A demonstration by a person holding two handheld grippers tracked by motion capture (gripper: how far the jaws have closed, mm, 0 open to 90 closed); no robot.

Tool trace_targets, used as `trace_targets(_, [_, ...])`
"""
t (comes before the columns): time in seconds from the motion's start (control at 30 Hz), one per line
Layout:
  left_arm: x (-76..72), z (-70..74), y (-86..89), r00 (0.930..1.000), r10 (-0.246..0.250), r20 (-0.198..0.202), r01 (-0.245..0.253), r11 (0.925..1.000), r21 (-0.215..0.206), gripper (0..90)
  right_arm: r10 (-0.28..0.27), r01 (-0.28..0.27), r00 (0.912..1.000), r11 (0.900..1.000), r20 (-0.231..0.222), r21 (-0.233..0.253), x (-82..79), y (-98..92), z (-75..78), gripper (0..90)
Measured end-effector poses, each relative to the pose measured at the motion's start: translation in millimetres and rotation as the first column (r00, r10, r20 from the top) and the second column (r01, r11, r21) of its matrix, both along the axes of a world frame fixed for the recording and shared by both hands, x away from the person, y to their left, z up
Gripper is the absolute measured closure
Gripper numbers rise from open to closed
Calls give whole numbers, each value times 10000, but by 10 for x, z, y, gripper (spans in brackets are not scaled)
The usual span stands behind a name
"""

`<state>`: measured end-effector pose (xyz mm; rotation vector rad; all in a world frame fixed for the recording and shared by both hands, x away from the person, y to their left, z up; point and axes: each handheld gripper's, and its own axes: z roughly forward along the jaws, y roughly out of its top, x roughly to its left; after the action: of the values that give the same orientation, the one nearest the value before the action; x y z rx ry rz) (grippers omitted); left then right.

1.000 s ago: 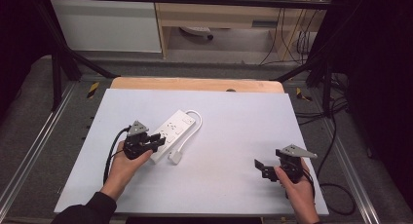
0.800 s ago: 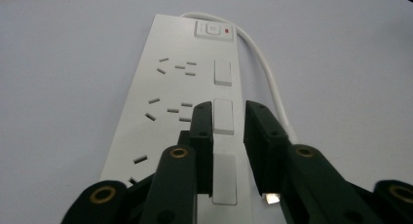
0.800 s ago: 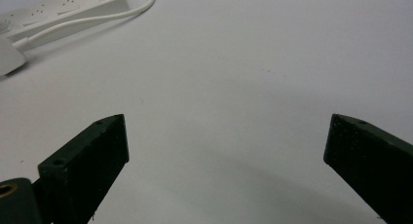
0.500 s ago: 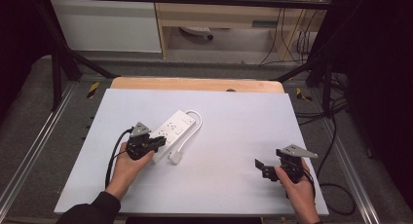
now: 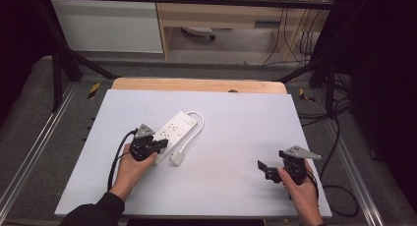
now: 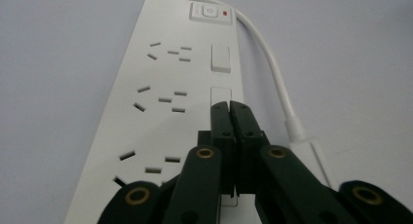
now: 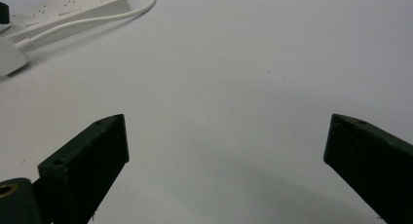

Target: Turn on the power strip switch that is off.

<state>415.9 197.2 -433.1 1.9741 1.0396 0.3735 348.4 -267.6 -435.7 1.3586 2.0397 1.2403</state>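
we are edging our left gripper [image 6: 229, 107], jaws pressed together, further along the power strip [image 5: 173, 131]; our right gripper [image 5: 269, 170] is gaping wide.

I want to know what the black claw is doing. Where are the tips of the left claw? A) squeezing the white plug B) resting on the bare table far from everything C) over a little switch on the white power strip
C: in the left gripper view the left claw, its jaws closed together, sits at a small rocker switch on the white power strip.
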Motion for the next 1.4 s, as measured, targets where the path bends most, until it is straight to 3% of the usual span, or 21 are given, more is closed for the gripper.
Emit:
trace_targets(0.7, [-41, -27, 2, 10000, -43, 34, 43, 9999, 122, 898, 25, -25, 10000, 10000, -11, -18, -1, 0, 1, 30])
trace_targets(1.03, [-29, -26, 22, 9999, -51, -137, 51, 10000, -8, 899, 28, -28, 10000, 10000, -18, -58, 1, -1, 0, 30])
trace_targets(1.4, [-11, -8, 14, 9995, -147, -295, 152, 9997, 168, 900, 73, -73, 10000, 9999, -57, -75, 0, 6, -2, 30])
